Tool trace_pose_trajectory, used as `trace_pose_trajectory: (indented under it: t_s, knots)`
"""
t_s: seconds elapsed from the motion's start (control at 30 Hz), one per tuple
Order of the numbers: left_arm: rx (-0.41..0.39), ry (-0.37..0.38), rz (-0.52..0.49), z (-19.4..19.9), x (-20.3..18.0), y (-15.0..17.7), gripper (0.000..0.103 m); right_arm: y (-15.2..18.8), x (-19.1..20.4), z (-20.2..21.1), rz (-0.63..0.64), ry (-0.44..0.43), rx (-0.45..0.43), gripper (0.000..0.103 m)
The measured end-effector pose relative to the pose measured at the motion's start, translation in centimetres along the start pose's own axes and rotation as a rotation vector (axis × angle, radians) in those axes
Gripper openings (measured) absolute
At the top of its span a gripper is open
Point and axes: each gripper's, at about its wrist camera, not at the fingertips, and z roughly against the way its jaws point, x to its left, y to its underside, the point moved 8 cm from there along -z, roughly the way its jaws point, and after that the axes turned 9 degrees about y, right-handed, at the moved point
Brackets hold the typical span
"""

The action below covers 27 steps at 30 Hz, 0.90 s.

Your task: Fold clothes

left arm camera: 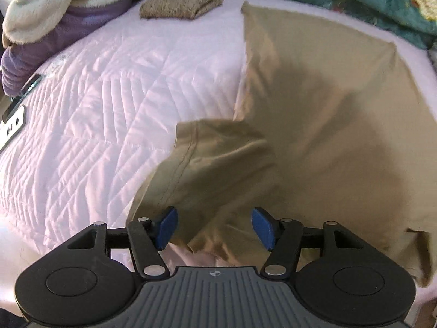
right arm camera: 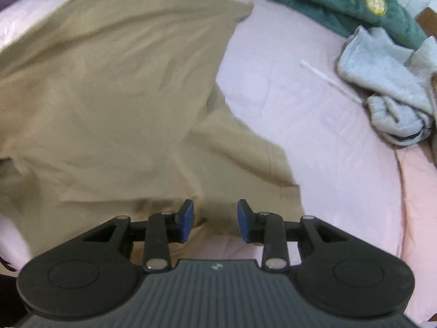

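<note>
Tan shirt [left arm camera: 314, 104] lies spread on the pink quilted bed [left arm camera: 109, 104], one sleeve [left arm camera: 218, 150] folded toward me. My left claw [left arm camera: 214, 228] hangs wide open over its near edge, gripping nothing; my right claw [right arm camera: 215, 220] is also parted and empty above the hem. Grey clothing [right arm camera: 387, 90] sits well apart on my right.

We look down, close, from both wrists along the fingers; both views share the tan shirt [left arm camera: 314, 87] [right arm camera: 109, 82] on the bed.
</note>
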Motion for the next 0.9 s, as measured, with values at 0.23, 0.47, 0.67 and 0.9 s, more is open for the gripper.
trace_pose_trajectory:
  t_s: [0.23,0.47,0.67,0.9]
  knots:
    - [-0.008,0.056,-0.057,4.3,-4.1,1.3,0.064,-0.6,1.7,5.6,-0.033,-0.033,-0.039,0.056]
    - [0.059,0.078,-0.102,3.5,-7.0,4.5,0.064,0.6,3.2,7.4,-0.036,-0.037,-0.033,0.072]
    - [0.103,0.078,-0.117,1.9,-8.6,6.3,0.064,2.5,1.2,5.0,-0.128,-0.042,0.017,0.073]
    - [0.124,0.135,-0.181,0.3,-12.9,7.6,0.064,2.9,3.6,5.0,-0.117,-0.116,0.004,0.073]
